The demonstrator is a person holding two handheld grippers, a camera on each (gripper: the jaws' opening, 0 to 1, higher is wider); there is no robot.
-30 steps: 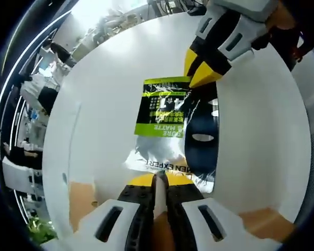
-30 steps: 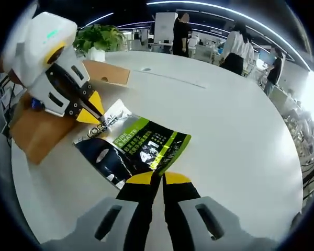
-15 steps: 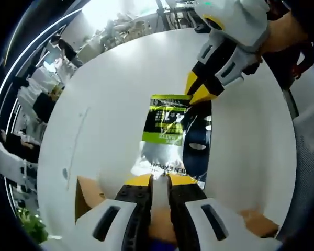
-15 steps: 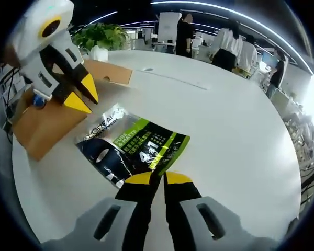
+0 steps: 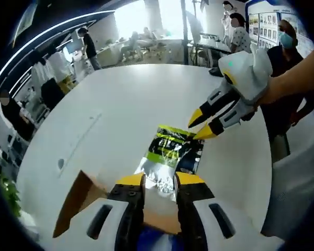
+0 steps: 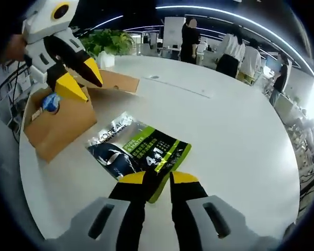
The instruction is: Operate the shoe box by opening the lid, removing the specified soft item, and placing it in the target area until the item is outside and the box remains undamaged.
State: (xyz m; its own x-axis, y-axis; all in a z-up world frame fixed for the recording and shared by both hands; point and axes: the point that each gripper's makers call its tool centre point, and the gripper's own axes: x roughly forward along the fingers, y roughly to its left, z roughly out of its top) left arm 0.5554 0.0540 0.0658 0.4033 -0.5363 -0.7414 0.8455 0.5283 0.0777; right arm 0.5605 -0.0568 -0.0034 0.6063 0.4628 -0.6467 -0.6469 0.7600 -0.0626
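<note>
A soft pouch [image 6: 138,151], black, silver and green, lies flat on the round white table [image 6: 235,136], outside the brown cardboard shoe box [image 6: 57,125]. The box's lid [image 6: 115,81] is folded back and something blue [image 6: 51,102] shows inside. My right gripper [image 6: 158,178] hovers open just over the pouch's near edge. My left gripper [image 6: 79,78] hangs open above the box. In the left gripper view the pouch [image 5: 172,157] lies beyond my left gripper [image 5: 159,180], with the box [image 5: 78,204] below it. My right gripper [image 5: 200,126] comes in from the right, open, above the pouch's far end.
The white table [image 5: 110,120] stretches wide around the pouch, with a small round port [image 5: 60,163] in its top. A potted plant [image 6: 107,42] stands beyond the box. Several people [image 6: 235,49] and desks are past the far table edge. One person [image 5: 282,63] stands close on the right.
Both grippers have opened and let go of the pouch, then drawn back and up. The pouch now lies free on the table.
</note>
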